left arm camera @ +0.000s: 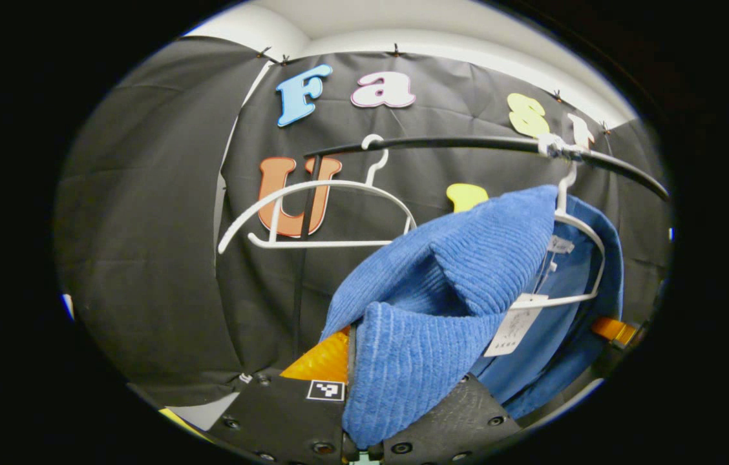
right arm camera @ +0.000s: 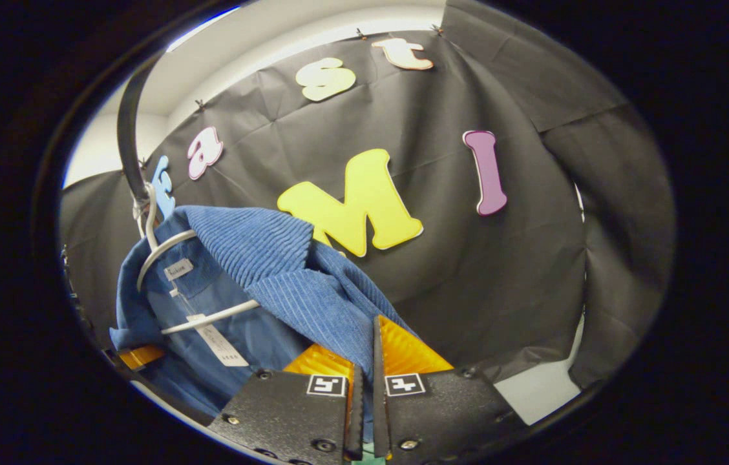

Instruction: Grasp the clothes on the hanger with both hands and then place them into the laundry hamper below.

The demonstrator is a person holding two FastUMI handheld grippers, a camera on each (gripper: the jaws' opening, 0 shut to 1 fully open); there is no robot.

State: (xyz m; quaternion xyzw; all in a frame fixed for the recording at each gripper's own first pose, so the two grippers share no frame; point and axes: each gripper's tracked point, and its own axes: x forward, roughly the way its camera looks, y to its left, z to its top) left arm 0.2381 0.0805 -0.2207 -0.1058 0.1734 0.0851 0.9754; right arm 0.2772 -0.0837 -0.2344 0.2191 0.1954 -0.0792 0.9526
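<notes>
Tongs: left [left arm camera: 364, 387] and right [right arm camera: 364, 381] each clamp blue garment [left arm camera: 455, 284] | white hanger [left arm camera: 581, 258] apparently inside (on rail [left arm camera: 468, 143])

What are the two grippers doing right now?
Left gripper: closed on the blue shirt.
Right gripper: closed on the same shirt.

I see a blue garment [left arm camera: 442, 284] of ribbed, corduroy-like cloth, matt and soft-looking, its inner lining smoother. At its 3 o'clock a paper tag [left arm camera: 512, 329] hangs, flat and dull. The garment's hanger [left arm camera: 581, 258] and the bare hanger [left arm camera: 313, 213] at 9 o'clock look like smooth white plastic with a slight sheen. The rail [left arm camera: 468, 143] at 12 o'clock is dark, smooth and faintly glossy. Behind, the wall cloth [left arm camera: 145, 258] is matt black, creased fabric. My right gripper [right arm camera: 364, 374] has a matt, finely textured body.
</notes>
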